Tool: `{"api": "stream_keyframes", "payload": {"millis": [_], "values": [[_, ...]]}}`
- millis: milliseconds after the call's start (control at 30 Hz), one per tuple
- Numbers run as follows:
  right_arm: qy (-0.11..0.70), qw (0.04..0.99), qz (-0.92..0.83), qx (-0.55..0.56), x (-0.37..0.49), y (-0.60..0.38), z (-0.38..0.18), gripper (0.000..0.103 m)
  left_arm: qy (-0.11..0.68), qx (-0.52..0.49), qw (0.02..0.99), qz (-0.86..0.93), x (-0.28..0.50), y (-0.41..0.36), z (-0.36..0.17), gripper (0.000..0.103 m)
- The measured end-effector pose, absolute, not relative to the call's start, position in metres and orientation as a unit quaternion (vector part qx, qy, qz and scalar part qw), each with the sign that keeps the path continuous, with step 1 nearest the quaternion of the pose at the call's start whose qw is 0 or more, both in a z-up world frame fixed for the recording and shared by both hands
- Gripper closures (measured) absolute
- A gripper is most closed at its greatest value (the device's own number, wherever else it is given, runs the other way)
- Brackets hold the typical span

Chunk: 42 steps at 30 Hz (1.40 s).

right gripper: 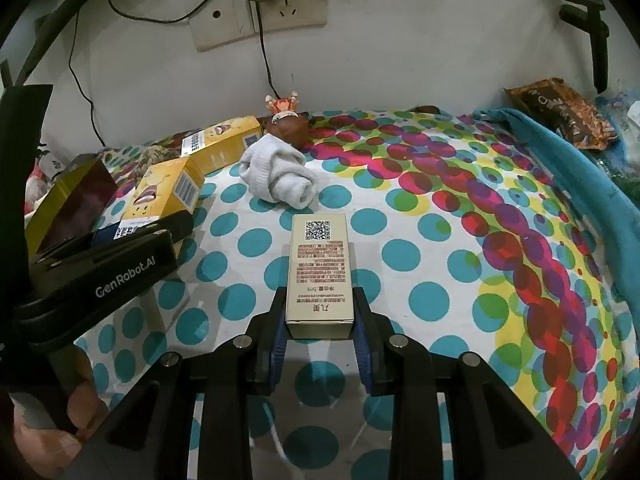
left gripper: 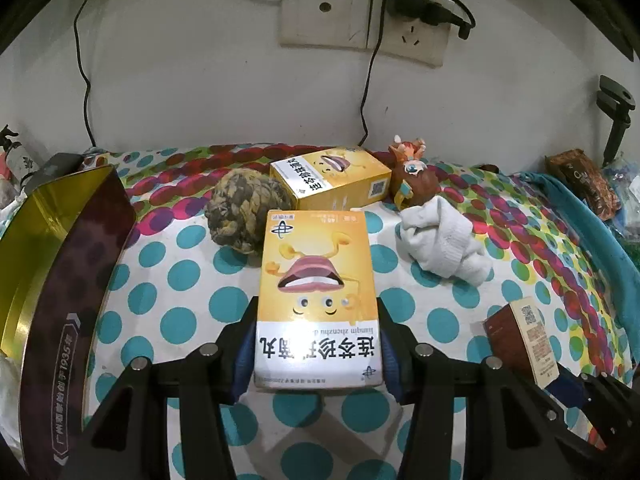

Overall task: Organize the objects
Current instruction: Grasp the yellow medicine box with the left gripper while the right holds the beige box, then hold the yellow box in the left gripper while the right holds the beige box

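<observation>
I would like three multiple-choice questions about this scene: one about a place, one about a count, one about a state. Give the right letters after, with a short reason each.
1. Where does the white sock lie?
A. inside the tin
B. on the dotted cloth, in front of the toy figure
C. on top of a yellow box

2. How many yellow boxes with a cartoon mouth are in view?
A. one
B. two
C. four

3. What is the state of the right gripper?
A. open over the cloth
B. shut on the sock
C. shut on a beige box

Answers:
1 B: the sock rests on the dotted cloth just before the toy figure.
2 B: one held yellow box in the left gripper, a second yellow box behind.
3 C: its fingers press both sides of the beige box.
</observation>
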State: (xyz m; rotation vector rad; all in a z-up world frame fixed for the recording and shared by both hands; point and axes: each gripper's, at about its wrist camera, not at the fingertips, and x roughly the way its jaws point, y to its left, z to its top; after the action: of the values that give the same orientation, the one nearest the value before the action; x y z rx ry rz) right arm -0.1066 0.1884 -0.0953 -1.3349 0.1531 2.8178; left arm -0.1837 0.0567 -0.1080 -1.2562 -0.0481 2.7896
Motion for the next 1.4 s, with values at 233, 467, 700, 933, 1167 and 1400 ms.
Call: {"api": "stream_keyframes", "payload": {"millis": [233, 467, 700, 933, 1167, 1400], "values": [[0.047, 0.025, 0.902, -0.428, -0.107, 0.191, -0.096, 0.075, -0.025, -0.409, 0.040, 0.911, -0.184, 0.053, -0.108, 0.050], [0.036, 0.038, 0.902, -0.429, -0.107, 0.189, -0.096, 0.075, -0.042, -0.409, 0.033, 0.911, -0.184, 0.045, -0.108, 0.050], [0.032, 0.040, 0.902, -0.428, -0.106, 0.190, -0.097, 0.075, -0.038, -0.413, 0.029, 0.910, -0.185, 0.045, -0.108, 0.050], [0.039, 0.042, 0.905, -0.421, -0.105, 0.191, -0.095, 0.075, -0.048, -0.419, 0.025, 0.907, -0.187, 0.041, -0.110, 0.049], [0.039, 0.043, 0.906, -0.420, -0.104, 0.191, -0.094, 0.075, -0.051, -0.422, 0.018, 0.905, -0.188, 0.039, -0.112, 0.049], [0.039, 0.044, 0.907, -0.418, -0.105, 0.190, -0.095, 0.075, -0.047, -0.414, 0.014, 0.909, -0.185, 0.040, -0.110, 0.049]]}}
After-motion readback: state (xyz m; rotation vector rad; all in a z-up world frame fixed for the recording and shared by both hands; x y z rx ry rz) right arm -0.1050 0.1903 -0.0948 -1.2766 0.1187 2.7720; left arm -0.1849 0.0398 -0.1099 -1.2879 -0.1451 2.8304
